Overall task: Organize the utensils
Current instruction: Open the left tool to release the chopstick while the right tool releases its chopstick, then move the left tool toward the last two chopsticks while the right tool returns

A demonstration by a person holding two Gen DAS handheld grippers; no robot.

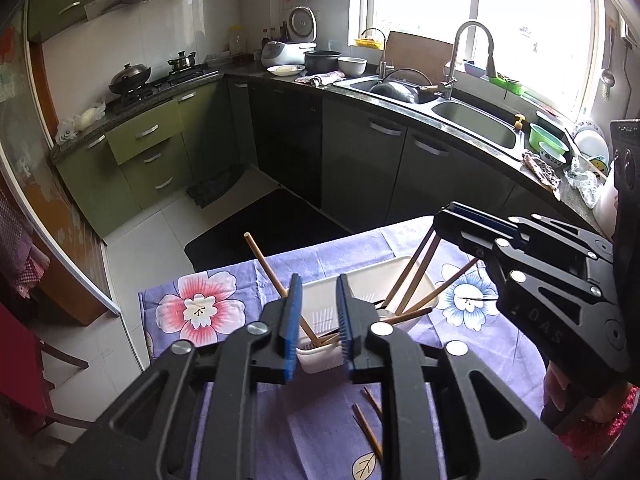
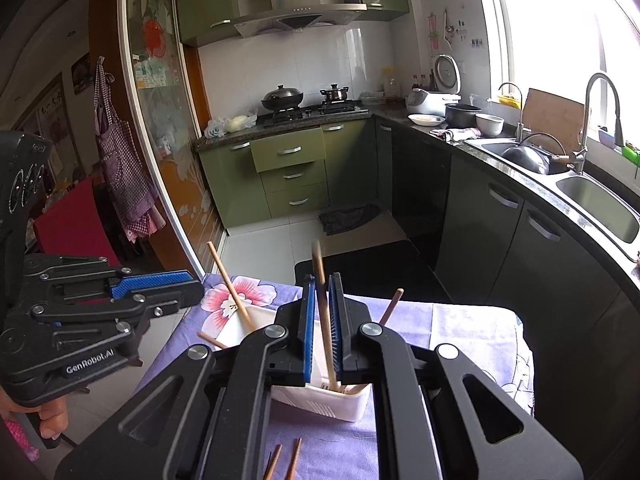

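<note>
Daylit kitchen, blown-out glare at window [image 1: 480, 12], fisheye-bent edges, dark corners, slight blur

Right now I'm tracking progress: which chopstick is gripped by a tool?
The chopstick standing between the right tool's blue pads, its lower end in the white basket. The others lean loose in the basket or lie on the floral cloth.

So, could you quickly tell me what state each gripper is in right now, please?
Left gripper: open, nothing gripped, above the white basket.
Right gripper: closed on a wooden chopstick, its lower end in the basket.
</note>
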